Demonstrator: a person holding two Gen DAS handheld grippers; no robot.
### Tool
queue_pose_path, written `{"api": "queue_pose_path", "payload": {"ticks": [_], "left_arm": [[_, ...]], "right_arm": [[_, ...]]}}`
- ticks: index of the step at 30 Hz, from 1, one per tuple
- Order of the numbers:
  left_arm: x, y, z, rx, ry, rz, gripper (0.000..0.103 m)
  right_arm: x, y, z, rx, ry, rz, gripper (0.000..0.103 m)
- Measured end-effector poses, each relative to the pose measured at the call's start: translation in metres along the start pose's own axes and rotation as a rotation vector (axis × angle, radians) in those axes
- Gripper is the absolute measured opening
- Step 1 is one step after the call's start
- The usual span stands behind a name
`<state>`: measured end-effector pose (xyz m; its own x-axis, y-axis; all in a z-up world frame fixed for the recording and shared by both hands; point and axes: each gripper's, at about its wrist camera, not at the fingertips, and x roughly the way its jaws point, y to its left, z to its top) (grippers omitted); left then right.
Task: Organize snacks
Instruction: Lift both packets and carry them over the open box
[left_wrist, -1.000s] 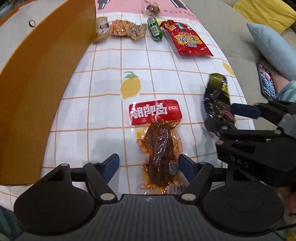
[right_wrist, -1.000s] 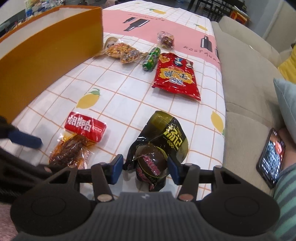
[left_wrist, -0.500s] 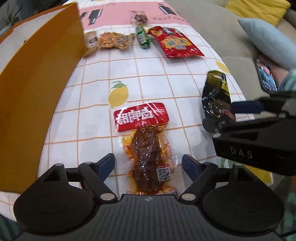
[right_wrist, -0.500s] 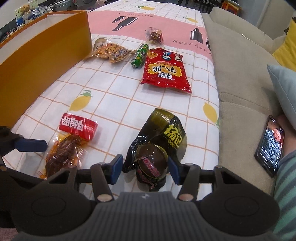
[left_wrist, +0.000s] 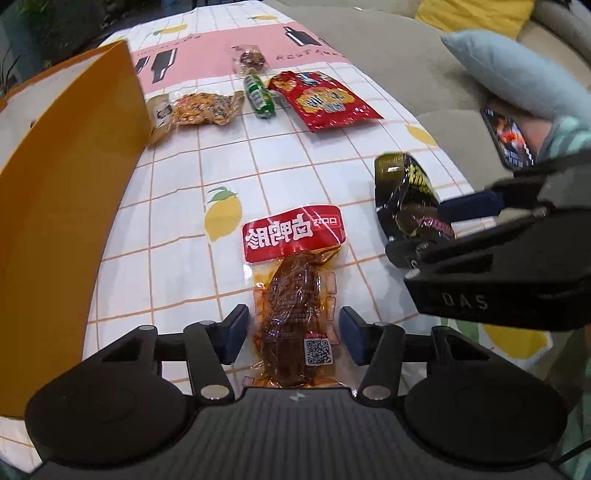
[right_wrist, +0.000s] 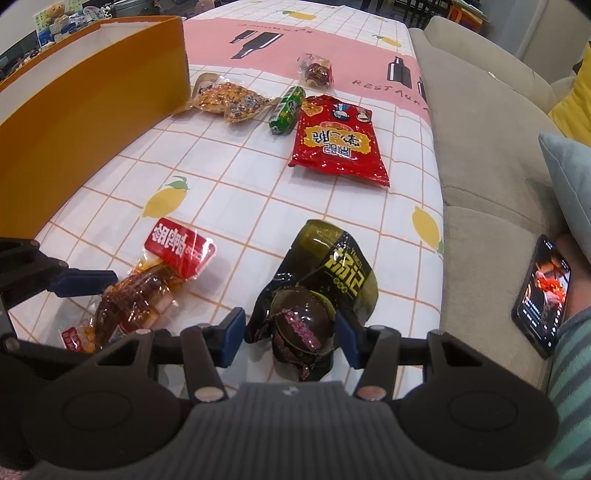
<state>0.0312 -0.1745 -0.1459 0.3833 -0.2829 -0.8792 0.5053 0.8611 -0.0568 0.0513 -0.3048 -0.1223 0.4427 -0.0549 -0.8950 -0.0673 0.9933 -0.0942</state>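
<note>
A clear pack of brown meat with a red label (left_wrist: 295, 280) lies on the tablecloth between the blue pads of my left gripper (left_wrist: 293, 334), which is open around its near end. It also shows in the right wrist view (right_wrist: 147, 291). A dark green and black snack pack (right_wrist: 317, 295) lies between the pads of my right gripper (right_wrist: 290, 334), also open. That pack shows in the left wrist view (left_wrist: 408, 199), with the right gripper's fingers (left_wrist: 469, 206) beside it.
An orange box (right_wrist: 88, 110) stands along the left. At the far end lie a peanut pack (right_wrist: 229, 98), a green tube (right_wrist: 286, 109), a red bag (right_wrist: 336, 142) and a small round sweet (right_wrist: 317, 70). A sofa (right_wrist: 480, 129) and phone (right_wrist: 543, 295) are right.
Both grippers have lifted and drawn back a little, so more of the table shows. The left pads have closed in somewhat around the meat pack. The snacks have not moved.
</note>
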Motion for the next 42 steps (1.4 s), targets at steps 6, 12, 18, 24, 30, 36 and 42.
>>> {"api": "queue_pose_path", "payload": {"ticks": [6, 12, 18, 24, 30, 36, 42], "left_arm": [[-0.022, 0.015, 0.004, -0.053, -0.051, -0.017, 0.059], [-0.053, 0.032, 0.020, -0.121, -0.125, -0.025, 0.059], [-0.091, 0.057, 0.035, -0.184, -0.179, -0.029, 0.060], [-0.133, 0.089, 0.051, -0.227, -0.227, -0.015, 0.060], [-0.164, 0.125, 0.071, -0.216, -0.257, 0.025, 0.060], [-0.169, 0.168, 0.081, -0.212, -0.212, 0.084, 0.060], [-0.142, 0.204, 0.089, -0.198, -0.124, 0.155, 0.060]], "right_arm": [[-0.010, -0.002, 0.003, 0.038, -0.054, 0.050, 0.050], [-0.021, -0.002, 0.008, 0.069, -0.101, 0.101, 0.048], [-0.042, 0.012, 0.021, 0.026, -0.182, 0.104, 0.048], [-0.062, 0.034, 0.042, -0.018, -0.240, 0.144, 0.048], [-0.085, 0.057, 0.070, -0.053, -0.308, 0.222, 0.048], [-0.103, 0.096, 0.108, -0.183, -0.382, 0.303, 0.048], [-0.095, 0.140, 0.143, -0.319, -0.399, 0.316, 0.048]]}}
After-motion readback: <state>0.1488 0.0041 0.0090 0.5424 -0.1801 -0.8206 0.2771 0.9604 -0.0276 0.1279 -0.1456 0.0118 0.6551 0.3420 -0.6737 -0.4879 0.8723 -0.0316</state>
